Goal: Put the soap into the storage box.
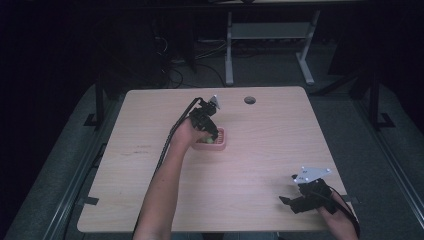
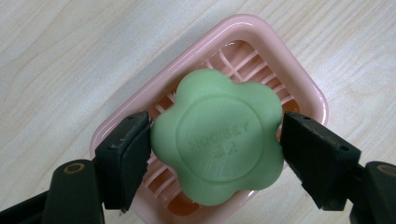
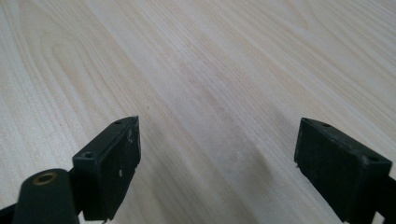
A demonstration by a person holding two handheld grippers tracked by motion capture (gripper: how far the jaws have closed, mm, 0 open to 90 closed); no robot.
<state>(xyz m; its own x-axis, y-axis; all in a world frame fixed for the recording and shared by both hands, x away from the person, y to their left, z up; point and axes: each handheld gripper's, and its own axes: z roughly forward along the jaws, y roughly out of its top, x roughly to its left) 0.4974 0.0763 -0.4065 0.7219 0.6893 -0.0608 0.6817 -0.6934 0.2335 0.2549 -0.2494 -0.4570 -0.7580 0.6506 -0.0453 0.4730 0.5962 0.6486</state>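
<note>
Green soap sits clamped by left hand-held gripper over pink dish.

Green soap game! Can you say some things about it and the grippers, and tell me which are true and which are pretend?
1. The left gripper has its jaws on both sides of the soap. True.
2. The soap is round like a ball. False: it is flat and flower-shaped.
3. The soap is over a pink dish. True.
4. The right gripper holds a sponge. False: its jaws are open with nothing between them, over the bare table.
5. The dish is blue. False: it is pink.
</note>
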